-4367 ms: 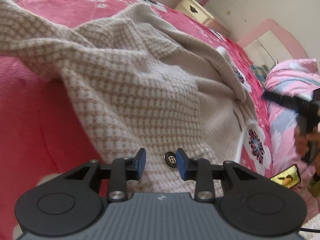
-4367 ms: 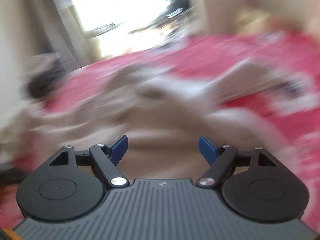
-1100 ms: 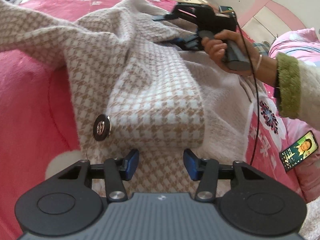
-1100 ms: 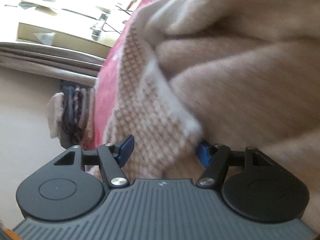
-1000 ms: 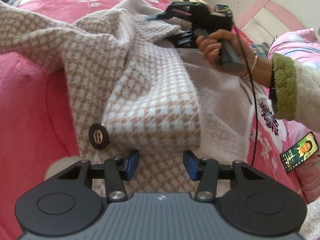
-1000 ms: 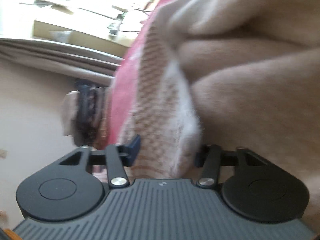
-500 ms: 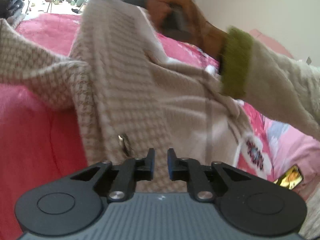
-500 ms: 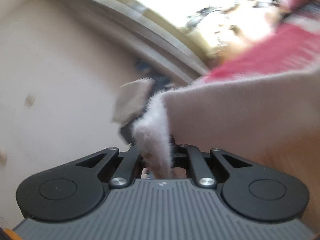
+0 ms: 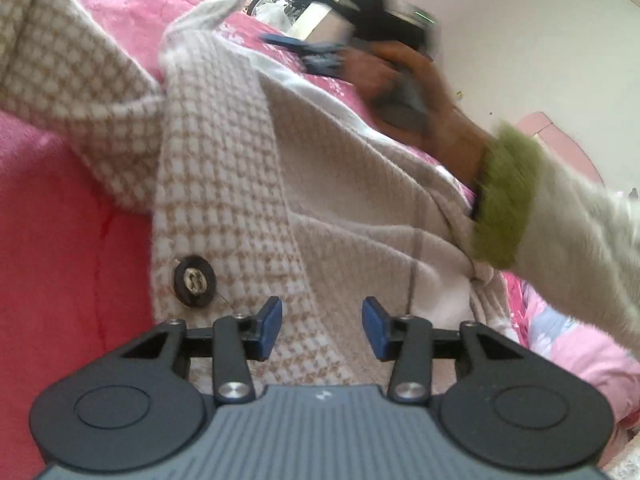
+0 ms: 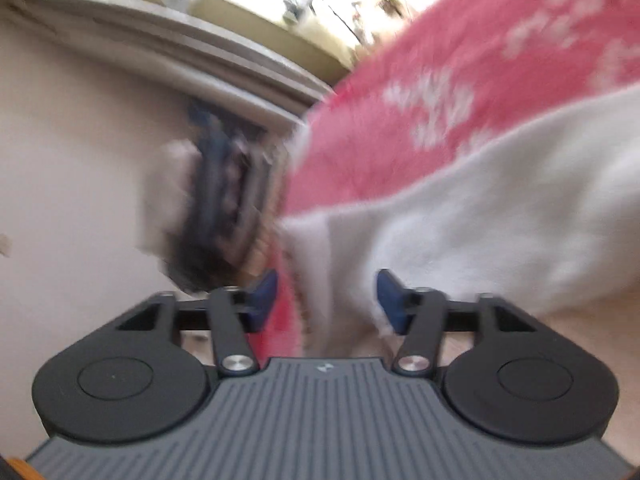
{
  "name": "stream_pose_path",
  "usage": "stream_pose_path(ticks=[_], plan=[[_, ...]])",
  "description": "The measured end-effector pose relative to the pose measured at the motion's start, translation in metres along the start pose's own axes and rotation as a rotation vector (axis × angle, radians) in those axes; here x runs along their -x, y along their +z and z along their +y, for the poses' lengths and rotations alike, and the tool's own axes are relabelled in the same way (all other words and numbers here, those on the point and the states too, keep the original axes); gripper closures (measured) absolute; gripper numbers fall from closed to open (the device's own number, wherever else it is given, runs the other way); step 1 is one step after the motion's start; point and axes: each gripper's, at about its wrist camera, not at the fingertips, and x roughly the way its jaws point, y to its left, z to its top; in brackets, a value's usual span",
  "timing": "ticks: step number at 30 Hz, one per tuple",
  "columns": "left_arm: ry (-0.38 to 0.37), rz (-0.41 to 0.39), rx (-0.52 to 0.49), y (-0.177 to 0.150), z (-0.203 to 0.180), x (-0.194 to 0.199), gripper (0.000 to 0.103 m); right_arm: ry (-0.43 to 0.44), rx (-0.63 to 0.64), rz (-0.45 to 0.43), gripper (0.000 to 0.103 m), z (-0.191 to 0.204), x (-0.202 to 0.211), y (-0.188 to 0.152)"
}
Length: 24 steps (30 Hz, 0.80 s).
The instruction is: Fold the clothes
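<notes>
fingers of both grippers, left (image 9: 322, 328) & right (image 10: 326, 300), just spread, released over coat (image 9: 248, 184); regrip front edge nr button (image 9: 195, 280), lay flat on bed (image 9: 52, 240).

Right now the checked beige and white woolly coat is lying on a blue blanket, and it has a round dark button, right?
Not quite. The blanket is pink-red, not blue, as the left wrist view shows. The checked beige and white woolly coat does lie on it, and it does have a round dark button.
</notes>
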Motion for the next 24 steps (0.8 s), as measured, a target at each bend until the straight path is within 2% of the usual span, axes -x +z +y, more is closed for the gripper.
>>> stream_pose_path(ticks=[5,10,14,16,18,20,21,24], plan=[[-0.003,-0.033,0.033,0.007,0.007,0.029,0.056,0.102,-0.043,-0.047,0.043,-0.002,0.123,-0.015],[0.039,-0.053,0.018,0.000,0.004,0.044,0.053,0.093,-0.048,-0.033,0.043,-0.001,0.231,-0.088],[0.088,-0.006,0.049,-0.010,0.002,0.048,0.053,0.068,-0.051,0.037,0.043,0.001,0.288,-0.155],[0.120,0.028,0.044,-0.016,0.002,0.049,0.050,0.022,-0.028,0.137,0.043,0.005,0.290,-0.189],[0.138,0.051,0.038,-0.026,0.002,0.052,0.047,-0.008,0.035,0.266,0.043,0.013,0.274,-0.226],[0.148,0.059,0.033,-0.033,-0.001,0.056,0.046,0.000,0.078,0.394,0.043,0.020,0.253,-0.263],[0.156,0.061,0.029,-0.036,-0.003,0.057,0.046,0.005,0.084,0.442,0.043,0.020,0.242,-0.279],[0.178,0.076,0.031,-0.045,-0.005,0.059,0.046,-0.058,0.110,0.538,0.045,0.017,0.212,-0.314]])
